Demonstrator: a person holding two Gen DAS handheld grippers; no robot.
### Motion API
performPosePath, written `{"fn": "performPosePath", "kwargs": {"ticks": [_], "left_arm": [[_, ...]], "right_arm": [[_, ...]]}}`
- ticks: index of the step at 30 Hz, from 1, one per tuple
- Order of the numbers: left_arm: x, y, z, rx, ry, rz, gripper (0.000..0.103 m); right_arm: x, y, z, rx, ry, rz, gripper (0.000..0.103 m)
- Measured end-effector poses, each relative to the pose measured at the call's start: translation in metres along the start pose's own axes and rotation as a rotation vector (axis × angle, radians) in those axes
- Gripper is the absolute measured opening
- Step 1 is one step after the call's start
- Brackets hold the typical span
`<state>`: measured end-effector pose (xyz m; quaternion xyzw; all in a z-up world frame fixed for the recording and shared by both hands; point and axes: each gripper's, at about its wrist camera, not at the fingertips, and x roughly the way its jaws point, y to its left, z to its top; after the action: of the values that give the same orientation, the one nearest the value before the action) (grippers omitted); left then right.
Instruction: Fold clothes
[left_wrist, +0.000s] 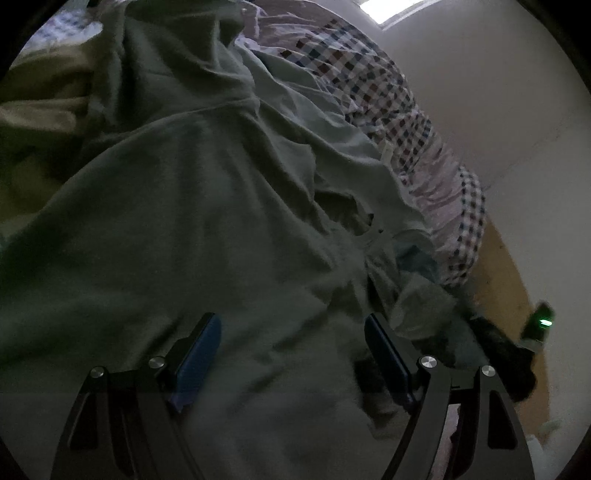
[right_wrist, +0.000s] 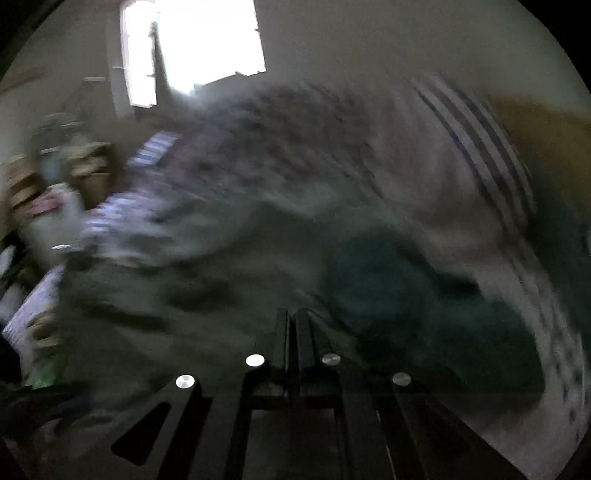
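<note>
- Two handheld grippers are showing, one per wrist view.
- Left gripper (left_wrist: 291, 332): its blue-padded black fingers (left_wrist: 195, 358) are standing spread wide, gripping nothing, hovering over the garment.
- Large grey-green soft cotton garment (left_wrist: 177, 221): it is lying crumpled across the bed, filling most of the left view; its edges are running out of frame, so its full shape is hard to make out.
- Checked white, red and blue bedsheet (left_wrist: 384, 96): it is lying under the garment, partly covered.
- Right gripper (right_wrist: 294, 325): its black fingers are pressed together; motion blur is smearing the view, so whether cloth is caught between them cannot be told.
- Bright window (right_wrist: 195, 44): overexposed.
- Labels or writing: none are reading legibly.
</note>
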<state>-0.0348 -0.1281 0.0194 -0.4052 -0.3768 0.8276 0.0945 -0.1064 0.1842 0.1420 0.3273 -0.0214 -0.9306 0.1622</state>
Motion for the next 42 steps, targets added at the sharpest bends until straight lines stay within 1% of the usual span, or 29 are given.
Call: {"fn": "performPosePath", "kwargs": {"ticks": [3, 4, 6, 7, 8, 10, 12, 13, 14, 16, 19, 21, 22, 26, 29, 31, 35, 37, 39, 41, 42], "left_arm": [[-0.005, 0.008, 0.003, -0.065, -0.004, -0.081, 0.083], [-0.008, 0.013, 0.005, -0.101, -0.008, -0.118, 0.083], [-0.014, 0.026, 0.009, -0.175, -0.017, -0.181, 0.083], [-0.017, 0.034, 0.010, -0.217, -0.021, -0.215, 0.083], [-0.019, 0.040, 0.012, -0.248, -0.021, -0.234, 0.083], [-0.026, 0.050, 0.017, -0.285, -0.027, -0.247, 0.083], [-0.033, 0.058, 0.022, -0.301, -0.037, -0.247, 0.083], [-0.037, 0.059, 0.024, -0.286, -0.043, -0.231, 0.083], [-0.040, 0.059, 0.026, -0.272, -0.044, -0.217, 0.083], [-0.042, 0.058, 0.028, -0.235, -0.034, -0.182, 0.083], [-0.043, 0.060, 0.029, -0.200, -0.011, -0.145, 0.083], [-0.042, 0.061, 0.029, -0.182, 0.010, -0.133, 0.083], [-0.042, 0.062, 0.029, -0.172, 0.021, -0.128, 0.083], [-0.045, 0.059, 0.026, -0.115, 0.042, -0.085, 0.083], [-0.048, 0.058, 0.024, -0.084, 0.038, -0.061, 0.083], [-0.048, 0.056, 0.023, -0.067, 0.043, -0.050, 0.083], [-0.048, 0.053, 0.020, -0.026, 0.062, -0.030, 0.083], [-0.046, 0.050, 0.018, 0.004, 0.077, -0.015, 0.083], [-0.045, 0.045, 0.016, 0.040, 0.084, 0.004, 0.077], [-0.042, 0.041, 0.012, 0.086, 0.103, 0.050, 0.054], [-0.040, 0.039, 0.010, 0.111, 0.107, 0.081, 0.050]], "right_arm": [[-0.032, 0.066, 0.015, -0.185, -0.086, 0.123, 0.001], [-0.039, 0.088, 0.018, -0.245, -0.103, 0.165, 0.001], [-0.029, 0.132, 0.004, -0.359, -0.030, 0.261, 0.001], [-0.023, 0.149, -0.005, -0.400, 0.004, 0.277, 0.002], [-0.022, 0.150, -0.012, -0.389, 0.013, 0.283, 0.004], [-0.020, 0.154, -0.025, -0.366, 0.031, 0.293, 0.005], [-0.018, 0.157, -0.038, -0.344, 0.049, 0.303, 0.010], [-0.017, 0.159, -0.044, -0.332, 0.058, 0.308, 0.019], [-0.016, 0.161, -0.051, -0.321, 0.067, 0.313, 0.037], [-0.014, 0.164, -0.064, -0.298, 0.085, 0.323, 0.052], [-0.011, 0.169, -0.084, -0.264, 0.112, 0.339, 0.057], [-0.009, 0.173, -0.097, -0.241, 0.130, 0.349, 0.057], [-0.007, 0.173, -0.102, -0.231, 0.135, 0.346, 0.057], [0.009, 0.159, -0.095, -0.205, 0.088, 0.218, 0.057], [0.020, 0.150, -0.091, -0.192, 0.053, 0.125, 0.057], [0.026, 0.161, -0.092, -0.272, 0.050, 0.080, 0.057], [0.043, 0.178, -0.099, -0.450, 0.076, 0.007, 0.057], [0.045, 0.174, -0.102, -0.452, 0.078, -0.005, 0.057], [0.047, 0.170, -0.104, -0.453, 0.081, -0.017, 0.057], [0.048, 0.168, -0.105, -0.446, 0.086, -0.025, 0.057], [0.049, 0.166, -0.106, -0.443, 0.089, -0.030, 0.057]]}}
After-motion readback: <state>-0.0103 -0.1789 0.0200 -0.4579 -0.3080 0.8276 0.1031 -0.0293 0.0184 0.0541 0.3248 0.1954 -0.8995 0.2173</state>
